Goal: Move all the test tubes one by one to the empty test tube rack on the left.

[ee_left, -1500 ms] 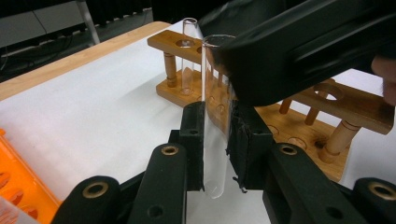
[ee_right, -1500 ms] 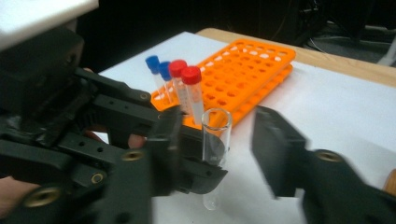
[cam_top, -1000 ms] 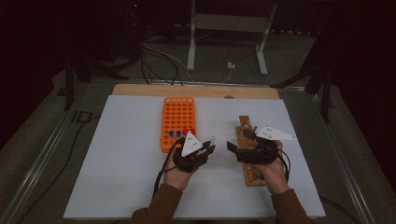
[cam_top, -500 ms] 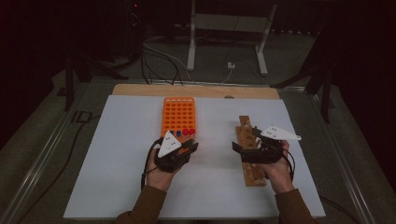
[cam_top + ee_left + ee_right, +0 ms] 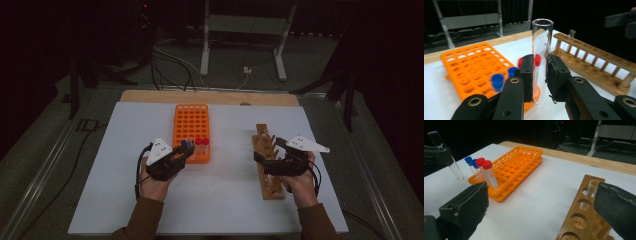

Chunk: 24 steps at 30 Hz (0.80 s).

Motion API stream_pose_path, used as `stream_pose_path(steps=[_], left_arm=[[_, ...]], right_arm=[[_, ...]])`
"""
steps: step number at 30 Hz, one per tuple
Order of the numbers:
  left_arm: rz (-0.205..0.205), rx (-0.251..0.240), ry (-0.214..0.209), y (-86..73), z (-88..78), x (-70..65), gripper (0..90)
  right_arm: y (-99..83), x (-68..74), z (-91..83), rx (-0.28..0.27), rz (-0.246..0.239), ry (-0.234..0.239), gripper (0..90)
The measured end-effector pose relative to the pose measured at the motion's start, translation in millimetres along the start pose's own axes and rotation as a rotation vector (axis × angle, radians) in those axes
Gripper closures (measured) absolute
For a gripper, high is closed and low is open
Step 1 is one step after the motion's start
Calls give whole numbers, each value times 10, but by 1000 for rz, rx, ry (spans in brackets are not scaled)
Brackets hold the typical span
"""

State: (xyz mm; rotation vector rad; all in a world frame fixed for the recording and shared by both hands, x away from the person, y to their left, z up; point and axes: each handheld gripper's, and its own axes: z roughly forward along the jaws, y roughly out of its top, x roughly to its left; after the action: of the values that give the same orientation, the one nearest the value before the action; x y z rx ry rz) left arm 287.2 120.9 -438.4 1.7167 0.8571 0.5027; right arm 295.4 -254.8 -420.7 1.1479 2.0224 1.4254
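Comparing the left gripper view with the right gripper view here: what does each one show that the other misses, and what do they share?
Left gripper view alone: the left gripper from behind, its jaws clamped on an upright clear glass tube, and the wooden rack's side with its row of pegs.

Right gripper view alone: the right gripper with jaws wide apart and nothing between them, and the wooden rack's round holes from above, one holding a small tube.

Both: the orange rack, its red-capped tubes and blue-capped tubes, the white table.

White table (image 5: 125,200): orange rack (image 5: 192,119), wooden rack (image 5: 270,189).
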Motion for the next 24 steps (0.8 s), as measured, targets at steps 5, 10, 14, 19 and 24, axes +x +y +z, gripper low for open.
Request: stream_pose_path(steps=[5,10,14,19,24], left_arm=[[-17,-5,41,-50,-60,116,762],[-19,-7,104,-91,-91,214,763],[-36,-11,141,-114,-67,296,763],[-36,2,173,-146,18,362,763],[-25,27,199,-172,132,409,763]], right_arm=[[-7,11,10,-6,-1,5,1],[1,5,-6,-15,6,9,1],[-2,6,0,-14,2,9,1],[-3,11,2,-14,1,13,2],[-2,3,-3,-19,6,13,1]])
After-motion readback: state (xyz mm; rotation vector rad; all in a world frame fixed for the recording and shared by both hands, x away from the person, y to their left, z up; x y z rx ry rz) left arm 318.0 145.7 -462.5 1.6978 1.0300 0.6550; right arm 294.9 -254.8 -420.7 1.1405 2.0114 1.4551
